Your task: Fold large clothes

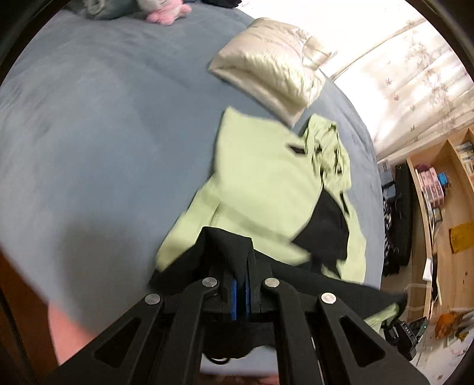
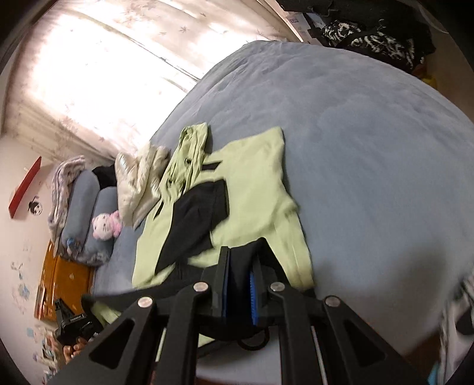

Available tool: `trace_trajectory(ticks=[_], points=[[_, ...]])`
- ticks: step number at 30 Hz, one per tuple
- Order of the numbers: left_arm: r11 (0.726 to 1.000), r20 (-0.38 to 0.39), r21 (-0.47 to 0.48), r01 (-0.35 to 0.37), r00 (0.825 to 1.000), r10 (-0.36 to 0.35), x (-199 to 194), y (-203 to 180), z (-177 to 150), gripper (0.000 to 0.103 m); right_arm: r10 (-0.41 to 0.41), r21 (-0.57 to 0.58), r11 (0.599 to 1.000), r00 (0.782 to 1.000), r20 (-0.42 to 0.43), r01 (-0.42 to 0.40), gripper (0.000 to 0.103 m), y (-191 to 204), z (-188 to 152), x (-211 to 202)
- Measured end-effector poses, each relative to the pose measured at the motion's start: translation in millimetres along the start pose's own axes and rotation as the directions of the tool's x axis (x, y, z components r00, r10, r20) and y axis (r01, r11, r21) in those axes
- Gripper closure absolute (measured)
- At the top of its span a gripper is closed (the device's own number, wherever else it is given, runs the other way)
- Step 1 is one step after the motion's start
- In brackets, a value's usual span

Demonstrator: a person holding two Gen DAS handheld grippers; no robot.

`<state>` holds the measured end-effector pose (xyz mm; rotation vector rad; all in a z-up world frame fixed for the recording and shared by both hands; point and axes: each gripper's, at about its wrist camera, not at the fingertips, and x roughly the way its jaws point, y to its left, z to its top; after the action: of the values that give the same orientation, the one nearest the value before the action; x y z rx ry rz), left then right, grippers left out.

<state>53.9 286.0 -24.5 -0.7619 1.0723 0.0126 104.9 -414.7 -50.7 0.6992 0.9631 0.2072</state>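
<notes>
I have the light green garment (image 1: 260,183) spread on the blue-grey bed (image 1: 89,133), filling the centre and lower middle of both views, with black panels across it and a black hem edge nearest me. The left gripper (image 1: 240,263) is clenched on that black edge, its jaws pressed together around a raised peak of dark fabric. The right gripper (image 2: 241,266) also grips the black edge, its blue pads (image 2: 254,293) closed on a thin fold of it. The hem runs as a taut dark band between the two tools.

From the left wrist I see the garment's bunched green part at centre right, touching a folded cream satin item (image 1: 266,74) in the upper middle. A pink plush toy (image 1: 167,13) lies at the top edge, and wooden shelves (image 1: 438,189) with boxes stand at the right. The right gripper's body shows at the lower right, beyond the hem.

The right wrist view shows the same cream item (image 2: 139,174) at centre left, and beyond it the plush toy (image 2: 105,226) beside blue-grey pillows (image 2: 86,189) at the left. A bright curtained window (image 2: 97,71) fills the upper left, and dark patterned clothing (image 2: 370,38) sits at the upper right. The left gripper's body appears at the lower left of this view.

Both views are blurred, and each gripper's black linkage blocks the near bed edge.
</notes>
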Motion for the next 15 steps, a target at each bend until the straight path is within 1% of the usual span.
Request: trace_trajectory(ticks=[3,6,9,10,11,12,13,14,15], points=[[1.0,0.016,-0.015,0.007,1.0,-0.007,33.2,-13.7,46.9,0.101,-0.005,0.02,1.0,1.0,-0.005,0.005,0.093,4.2,41.5,41.1],[0.999,0.029,-0.049,0.021,0.999,-0.019,70.1,-25.9,94.3,0.1,-0.02,0.029,0.999,1.0,0.011,0.02,0.092,12.0,87.0,81.1],[0.998,0.05,-0.067,0.011,0.999,-0.008,102.7,-37.9,127.0,0.099,-0.026,0.039,0.999,0.999,0.045,0.024,0.092,16.6,123.3,110.2],[0.997,0.062,-0.076,0.007,0.998,-0.003,113.3,-40.6,139.4,0.098,-0.028,0.06,0.998,0.998,0.055,0.025,0.091,16.7,136.0,122.8],[0.997,0.074,-0.081,0.003,0.997,0.003,121.6,-42.5,149.0,0.087,-0.029,0.076,0.997,0.998,0.052,0.025,0.088,15.6,144.7,133.7],[0.997,0.08,-0.083,0.001,0.997,0.006,132.1,-44.3,159.5,0.061,-0.04,0.08,0.996,0.999,0.034,0.037,0.087,13.8,153.5,146.5],[0.995,0.073,-0.1,0.007,0.997,0.0,141.2,-43.0,168.2,0.048,-0.069,0.085,0.994,0.997,0.024,0.067,0.083,11.8,160.4,157.8],[0.992,0.068,-0.126,0.015,0.998,-0.007,147.4,-39.8,173.7,0.032,-0.084,0.093,0.992,0.996,0.02,0.082,0.069,8.6,164.6,165.7],[0.988,0.071,-0.154,0.02,0.997,-0.009,152.1,-35.8,178.5,0.03,-0.082,0.1,0.992,0.997,0.014,0.08,0.051,5.9,166.2,168.8]])
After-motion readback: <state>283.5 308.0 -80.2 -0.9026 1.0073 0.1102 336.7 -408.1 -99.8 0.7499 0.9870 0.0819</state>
